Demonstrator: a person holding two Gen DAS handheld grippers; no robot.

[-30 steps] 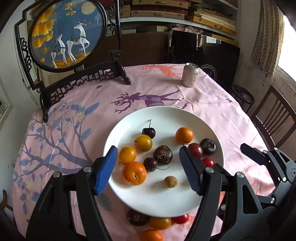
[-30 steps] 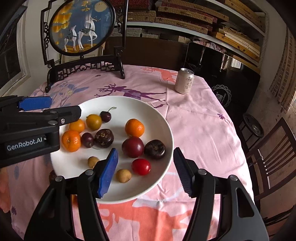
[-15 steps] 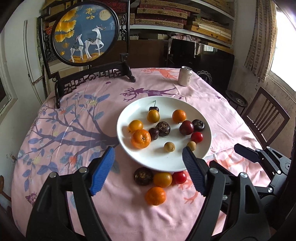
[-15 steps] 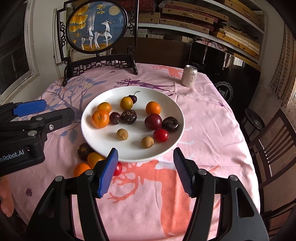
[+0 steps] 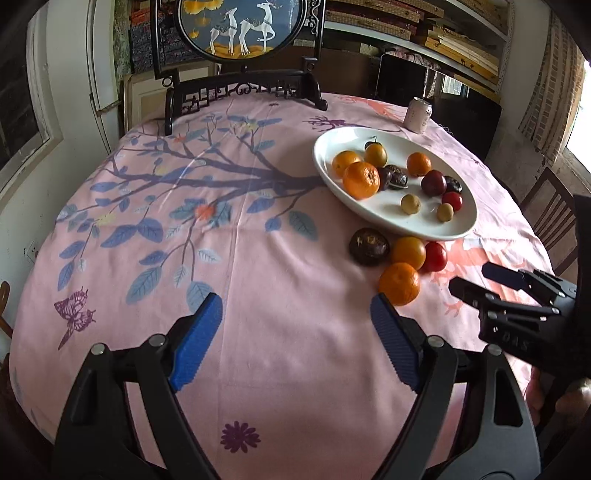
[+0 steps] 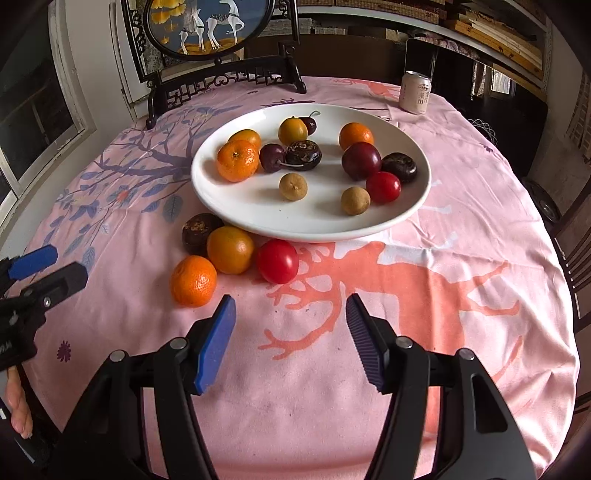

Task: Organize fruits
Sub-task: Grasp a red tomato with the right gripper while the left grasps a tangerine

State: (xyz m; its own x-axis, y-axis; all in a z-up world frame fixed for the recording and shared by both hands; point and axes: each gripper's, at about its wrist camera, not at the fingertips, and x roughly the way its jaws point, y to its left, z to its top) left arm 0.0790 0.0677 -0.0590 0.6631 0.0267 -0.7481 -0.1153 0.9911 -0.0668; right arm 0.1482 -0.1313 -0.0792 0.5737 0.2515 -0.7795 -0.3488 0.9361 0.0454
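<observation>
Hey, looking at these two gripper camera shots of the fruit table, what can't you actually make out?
- White plate, right wrist view: its near rim hides the back of the dark fruit on the cloth.
- Cherry, left wrist view: mostly behind a yellow-orange fruit.
- Can: label print too small to read.
- Framed deer picture: top cut off by the frame edge in both views.
- Right gripper, left wrist view: partly cut off by the right edge.

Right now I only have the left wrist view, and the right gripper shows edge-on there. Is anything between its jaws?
Observer: No. The right gripper is open over bare tablecloth.
Operator: What lies closest to it?
Observer: A loose mandarin, ahead and to the left in the right wrist view, not touching it.
Operator: What is the dark sliver behind the yellow fruit on the plate?
Observer: A dark cherry with a curved stem, right against that fruit.
</observation>
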